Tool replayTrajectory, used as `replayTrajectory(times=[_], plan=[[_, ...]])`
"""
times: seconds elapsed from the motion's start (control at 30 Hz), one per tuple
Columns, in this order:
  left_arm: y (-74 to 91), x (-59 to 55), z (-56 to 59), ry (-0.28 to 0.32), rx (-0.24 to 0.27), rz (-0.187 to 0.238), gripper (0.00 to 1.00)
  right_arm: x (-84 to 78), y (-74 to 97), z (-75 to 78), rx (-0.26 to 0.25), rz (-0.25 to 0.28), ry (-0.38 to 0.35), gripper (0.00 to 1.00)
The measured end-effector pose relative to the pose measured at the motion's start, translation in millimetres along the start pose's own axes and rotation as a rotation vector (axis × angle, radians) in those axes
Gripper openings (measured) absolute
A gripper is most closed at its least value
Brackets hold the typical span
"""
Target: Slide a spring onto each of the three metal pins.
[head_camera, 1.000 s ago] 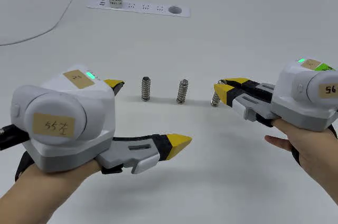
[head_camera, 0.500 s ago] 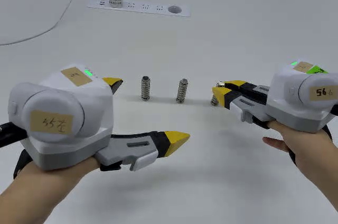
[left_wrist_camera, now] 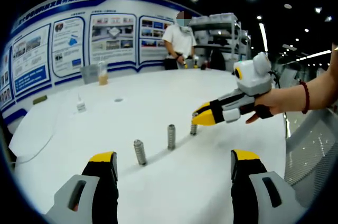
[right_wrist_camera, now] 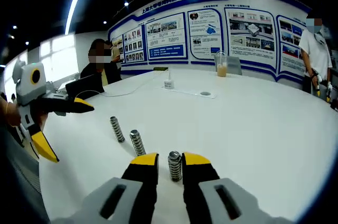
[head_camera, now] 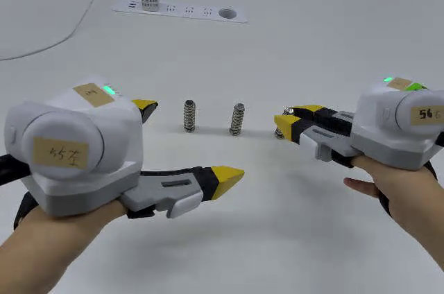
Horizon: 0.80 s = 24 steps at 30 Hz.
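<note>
White bench (head_camera: 312, 51), three spring-covered pins (head_camera: 237, 119)

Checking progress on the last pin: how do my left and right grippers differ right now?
The left gripper has its jaws spread wide with nothing held between them; the right gripper has its jaws narrow, either side of the end spring. The left gripper sits back from the row of springs; the right gripper is at it. Both have yellow-tipped jaws.

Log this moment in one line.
left tongs: open, hovering | right tongs: around rightmost spring, grip unclear | left spring, middle spring: upright, free
</note>
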<state>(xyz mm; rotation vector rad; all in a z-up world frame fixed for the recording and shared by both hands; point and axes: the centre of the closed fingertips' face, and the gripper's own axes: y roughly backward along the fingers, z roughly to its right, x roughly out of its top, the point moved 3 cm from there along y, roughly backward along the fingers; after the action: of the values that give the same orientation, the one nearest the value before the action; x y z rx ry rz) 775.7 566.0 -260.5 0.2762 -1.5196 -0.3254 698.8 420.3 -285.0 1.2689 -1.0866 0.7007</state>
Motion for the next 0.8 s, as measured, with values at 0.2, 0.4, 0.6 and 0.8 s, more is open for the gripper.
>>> replayTrajectory(times=[0.2, 0.4, 0.6, 0.8], plan=[[2.9, 6.5, -5.1, -0.003, 0.013, 0.008, 0.89, 12.7, 7.8, -5.2, 0.019, 0.006, -0.034, 0.25], [7.5, 9.9, -9.8, -0.006, 0.023, 0.006, 0.88, 16.3, 17.8, -8.6, 0.038, -0.012, -0.044, 0.34], [14.4, 10.2, -12.0, -0.011, 0.027, -0.005, 0.88, 20.0, 30.2, -12.0, 0.049, -0.022, -0.056, 0.46], [22.3, 8.0, -11.7, -0.001, 0.023, -0.017, 0.88, 21.7, 43.6, -16.4, 0.057, -0.036, -0.052, 0.54]])
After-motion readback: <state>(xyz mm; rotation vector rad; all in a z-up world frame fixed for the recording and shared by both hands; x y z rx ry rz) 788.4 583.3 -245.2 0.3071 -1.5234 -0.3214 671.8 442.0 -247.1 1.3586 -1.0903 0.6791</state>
